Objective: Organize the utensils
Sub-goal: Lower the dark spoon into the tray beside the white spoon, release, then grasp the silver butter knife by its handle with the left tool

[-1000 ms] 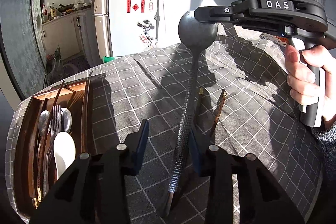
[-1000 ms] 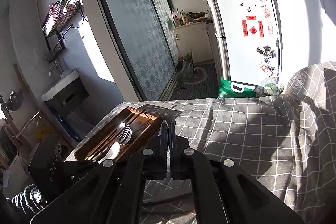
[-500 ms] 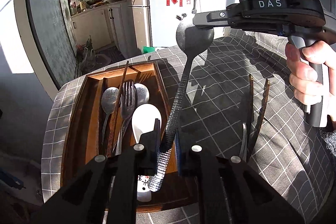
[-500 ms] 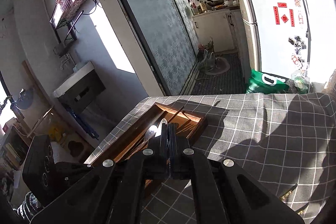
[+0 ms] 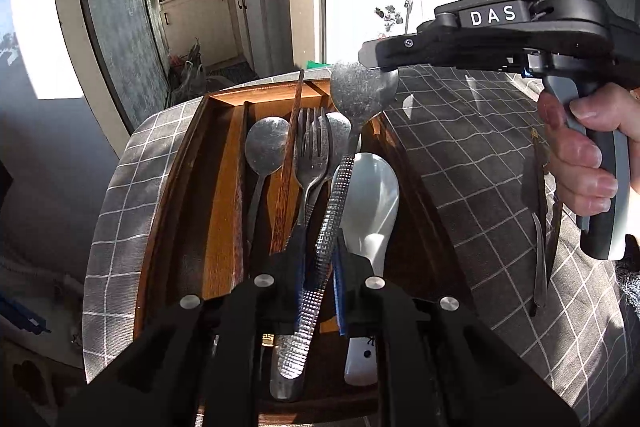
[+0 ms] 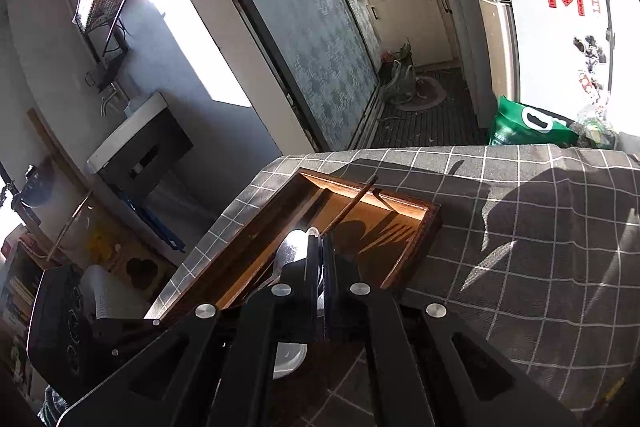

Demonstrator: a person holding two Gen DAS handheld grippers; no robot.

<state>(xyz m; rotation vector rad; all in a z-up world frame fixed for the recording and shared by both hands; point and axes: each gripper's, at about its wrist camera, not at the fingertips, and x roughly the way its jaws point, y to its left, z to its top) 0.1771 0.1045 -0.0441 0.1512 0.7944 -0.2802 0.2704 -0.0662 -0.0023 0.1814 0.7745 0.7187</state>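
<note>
A large metal spoon (image 5: 335,211) with a textured handle hangs over the wooden utensil tray (image 5: 168,211). My left gripper (image 5: 318,255) is shut on the handle near its lower end. My right gripper (image 5: 374,57) comes in from the right, held by a person's hand (image 5: 580,155), and is shut on the rim of the spoon's bowl (image 5: 360,95). In the right wrist view the right gripper (image 6: 320,243) shows its fingers pressed together, with the shiny bowl (image 6: 294,251) just left of them above the tray (image 6: 416,247).
The tray holds a metal spoon (image 5: 266,143), a fork (image 5: 314,147), a white ceramic spoon (image 5: 372,195) and a wooden chopstick (image 5: 290,155). More chopsticks and a thin utensil (image 5: 540,227) lie on the grey checked cloth (image 5: 460,155) to the right. The table edge runs just left of the tray.
Both grippers carried the large spoon left, from over the cloth to over the tray. The left jaws, open around the handle a second ago, have closed on it.
</note>
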